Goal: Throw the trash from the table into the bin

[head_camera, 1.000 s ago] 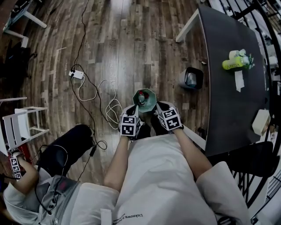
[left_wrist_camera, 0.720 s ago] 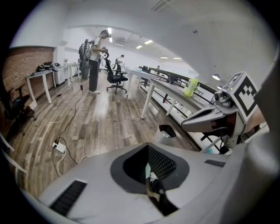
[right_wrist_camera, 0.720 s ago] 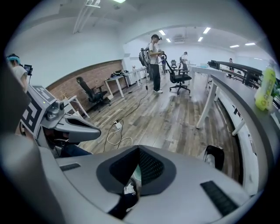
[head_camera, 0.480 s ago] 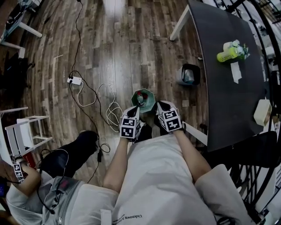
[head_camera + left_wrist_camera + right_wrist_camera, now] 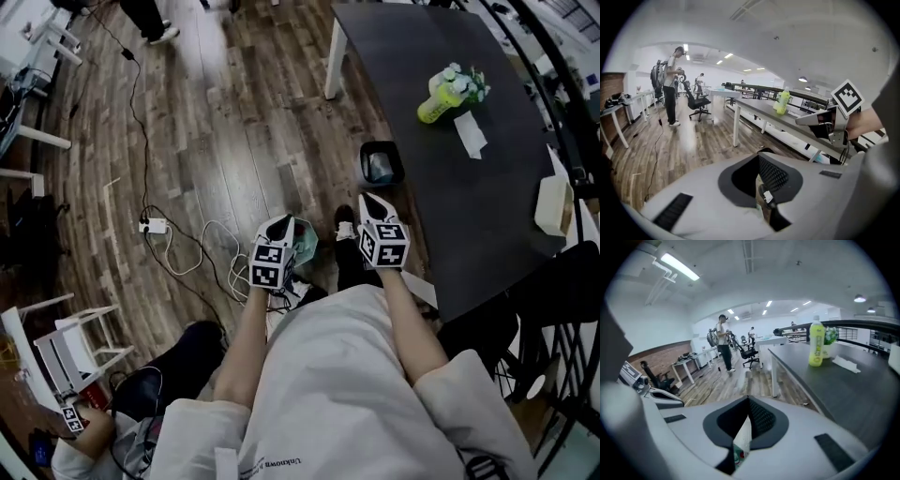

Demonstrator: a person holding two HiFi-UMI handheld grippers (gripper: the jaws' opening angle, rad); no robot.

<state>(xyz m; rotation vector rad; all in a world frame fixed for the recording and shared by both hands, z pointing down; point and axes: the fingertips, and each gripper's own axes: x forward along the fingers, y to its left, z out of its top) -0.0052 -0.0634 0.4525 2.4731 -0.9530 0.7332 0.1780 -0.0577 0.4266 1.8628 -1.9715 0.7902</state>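
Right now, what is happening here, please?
A person stands beside a dark table, a gripper in each hand. The left gripper is shut on what looks like a green packet; the right gripper is shut on a thin printed scrap. The small bin sits on the floor by the table, ahead of both grippers. A bottle and a paper lie on the table.

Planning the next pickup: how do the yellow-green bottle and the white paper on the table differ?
The bottle stands upright and is yellow-green; the paper lies flat and is white. The bottle is bulky, the paper thin. The paper lies nearer the person. Both rest on the dark table, apart from each other.
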